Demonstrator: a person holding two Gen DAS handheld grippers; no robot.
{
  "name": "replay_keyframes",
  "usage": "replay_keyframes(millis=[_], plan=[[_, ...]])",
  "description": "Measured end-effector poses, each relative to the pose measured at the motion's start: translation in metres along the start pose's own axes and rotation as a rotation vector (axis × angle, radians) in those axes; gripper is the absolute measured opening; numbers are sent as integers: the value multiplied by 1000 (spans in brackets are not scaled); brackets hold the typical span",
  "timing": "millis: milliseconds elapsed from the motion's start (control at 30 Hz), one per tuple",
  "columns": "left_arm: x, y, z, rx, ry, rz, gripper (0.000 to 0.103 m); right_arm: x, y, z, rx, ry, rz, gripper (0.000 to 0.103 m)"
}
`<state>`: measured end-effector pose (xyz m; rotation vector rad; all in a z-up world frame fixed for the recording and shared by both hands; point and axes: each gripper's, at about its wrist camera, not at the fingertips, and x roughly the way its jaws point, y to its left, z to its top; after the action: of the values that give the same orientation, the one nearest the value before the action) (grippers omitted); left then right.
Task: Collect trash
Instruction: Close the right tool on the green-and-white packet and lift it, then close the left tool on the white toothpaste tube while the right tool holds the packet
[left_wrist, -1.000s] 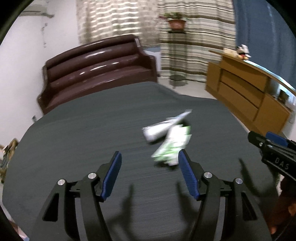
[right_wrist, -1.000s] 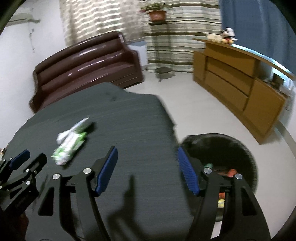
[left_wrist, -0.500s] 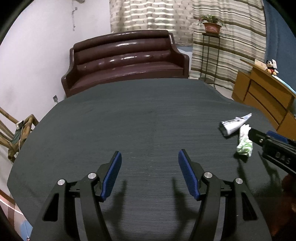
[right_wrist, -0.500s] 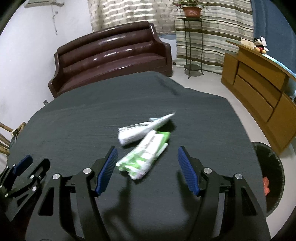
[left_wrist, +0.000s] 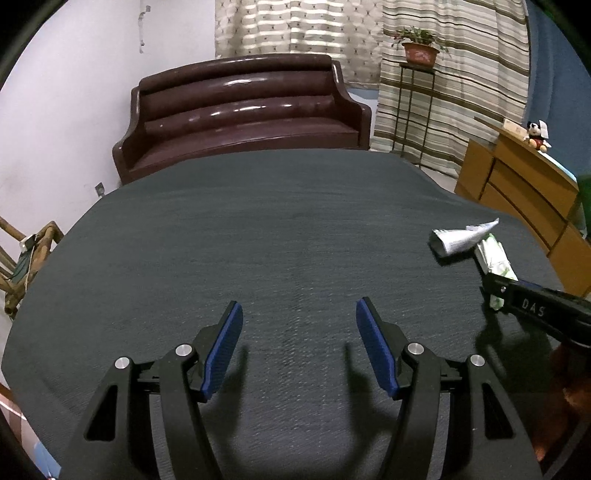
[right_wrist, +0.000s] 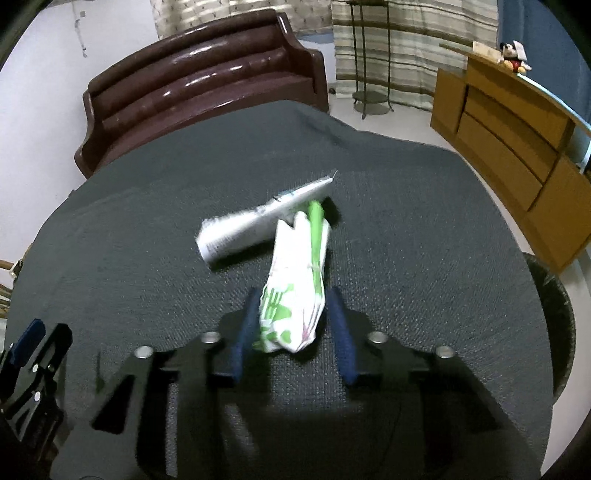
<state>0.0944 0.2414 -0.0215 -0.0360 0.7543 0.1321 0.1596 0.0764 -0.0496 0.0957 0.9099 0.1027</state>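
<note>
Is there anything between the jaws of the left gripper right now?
No. The left gripper has its jaws apart over bare dark tablecloth, with the green wrapper off to its right.

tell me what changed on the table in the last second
The right claw swung from the table's bin-side edge over to the trash, and its jaws have just been closing on the green and white wrapper, which now sits between them. The left claw swung left, away from the trash, and is still open and empty. The white tube still lies on the table, touching the wrapper.
</note>
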Motion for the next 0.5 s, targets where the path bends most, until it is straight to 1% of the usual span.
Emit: replay_keyframes(millis=[200, 400, 500], plan=[[2, -7, 2, 22, -1, -32, 63, -4, -11, -1, -7, -20, -1, 29], [5, -27, 9, 83, -12, -76, 63, -13, -31, 3, 9, -52, -33, 29], [8, -40, 12, 119, -18, -97, 65, -15, -46, 6, 33, -60, -43, 29]])
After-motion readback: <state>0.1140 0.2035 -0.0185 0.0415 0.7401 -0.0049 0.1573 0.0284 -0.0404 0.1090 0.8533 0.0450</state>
